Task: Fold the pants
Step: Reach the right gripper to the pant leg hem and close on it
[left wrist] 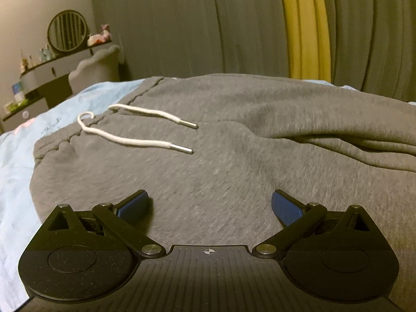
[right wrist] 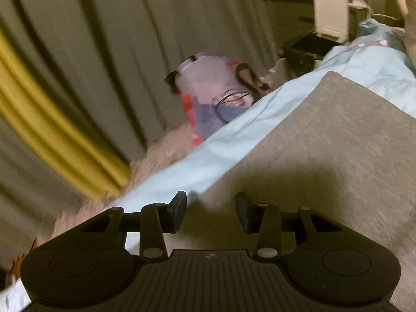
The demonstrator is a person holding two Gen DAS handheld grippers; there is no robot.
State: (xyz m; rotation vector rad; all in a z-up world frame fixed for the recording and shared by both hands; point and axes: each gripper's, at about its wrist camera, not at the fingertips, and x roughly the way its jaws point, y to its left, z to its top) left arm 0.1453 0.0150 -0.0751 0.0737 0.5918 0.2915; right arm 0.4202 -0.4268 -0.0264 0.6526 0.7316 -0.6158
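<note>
Grey sweatpants (left wrist: 221,140) lie flat on a light blue bedsheet (left wrist: 15,171). Their waistband is at the left, with a white drawstring (left wrist: 130,127) lying on the cloth. A fold of leg fabric lies at the right. My left gripper (left wrist: 210,205) is wide open and empty, just above the pants below the drawstring. In the right wrist view, a leg of the pants (right wrist: 338,150) runs up to the right. My right gripper (right wrist: 211,213) is open and empty, over the leg's left edge where it meets the sheet (right wrist: 208,150).
Grey curtains with a yellow strip (left wrist: 304,26) hang behind the bed. A dressing table with a round mirror (left wrist: 67,31) and a chair stand at the far left. Beside the bed are a purple and red bag (right wrist: 210,91), a dark box (right wrist: 304,49) and a fluffy rug (right wrist: 161,150).
</note>
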